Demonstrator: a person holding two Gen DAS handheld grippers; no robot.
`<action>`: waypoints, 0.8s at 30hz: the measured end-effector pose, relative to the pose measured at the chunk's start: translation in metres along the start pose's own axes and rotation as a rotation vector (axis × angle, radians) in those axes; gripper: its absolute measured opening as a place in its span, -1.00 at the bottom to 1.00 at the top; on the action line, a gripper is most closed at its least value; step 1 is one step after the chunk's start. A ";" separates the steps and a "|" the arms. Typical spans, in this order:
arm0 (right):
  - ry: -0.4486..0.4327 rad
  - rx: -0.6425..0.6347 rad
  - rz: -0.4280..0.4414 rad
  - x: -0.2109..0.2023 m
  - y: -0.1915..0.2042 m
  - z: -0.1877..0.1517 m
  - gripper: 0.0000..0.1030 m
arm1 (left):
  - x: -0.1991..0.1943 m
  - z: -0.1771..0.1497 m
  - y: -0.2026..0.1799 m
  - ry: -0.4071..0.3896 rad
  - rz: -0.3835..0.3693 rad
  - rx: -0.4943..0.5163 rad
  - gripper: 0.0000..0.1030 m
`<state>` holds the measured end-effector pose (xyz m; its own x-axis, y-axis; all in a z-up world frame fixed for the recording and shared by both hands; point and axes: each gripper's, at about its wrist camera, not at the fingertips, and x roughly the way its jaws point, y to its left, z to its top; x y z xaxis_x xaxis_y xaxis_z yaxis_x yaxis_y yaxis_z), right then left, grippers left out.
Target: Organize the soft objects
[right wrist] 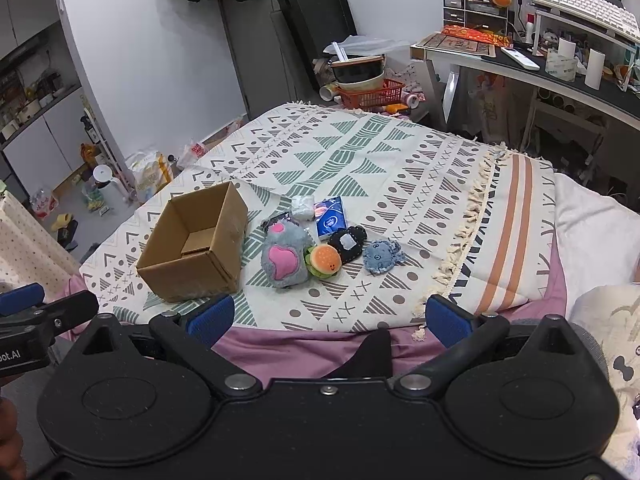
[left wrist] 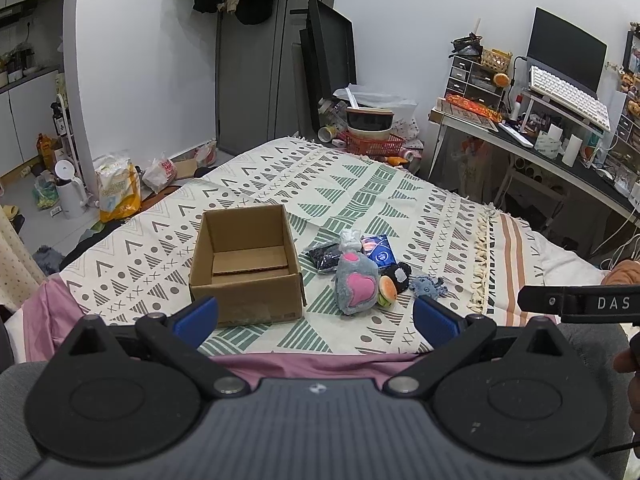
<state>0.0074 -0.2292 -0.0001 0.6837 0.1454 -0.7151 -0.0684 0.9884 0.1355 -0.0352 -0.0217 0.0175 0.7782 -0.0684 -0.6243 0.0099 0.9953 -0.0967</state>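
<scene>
Both the left gripper (left wrist: 316, 318) and right gripper (right wrist: 326, 316) hang spread and empty, the soft toys (right wrist: 316, 250) clustered beside the open cardboard box (right wrist: 192, 246), evidently for loading.

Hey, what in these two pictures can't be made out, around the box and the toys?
- Left wrist view: the box floor nearest the camera, hidden by its front wall.
- Left wrist view: the black toy, mostly behind the burger toy and grey plush.
- Right wrist view: the dark pouch, nearly all behind the plush.
- Both views: print on the blue packet, too small.
- Left wrist view: the right gripper, cut off by the edge.
</scene>
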 end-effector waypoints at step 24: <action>0.002 -0.020 0.009 0.004 0.005 -0.003 1.00 | 0.000 0.000 0.001 -0.004 -0.010 -0.024 0.99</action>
<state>0.0076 -0.2233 -0.0040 0.6816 0.1544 -0.7153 -0.0893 0.9877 0.1281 -0.0352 -0.0211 0.0172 0.7804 -0.0782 -0.6204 0.0028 0.9926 -0.1215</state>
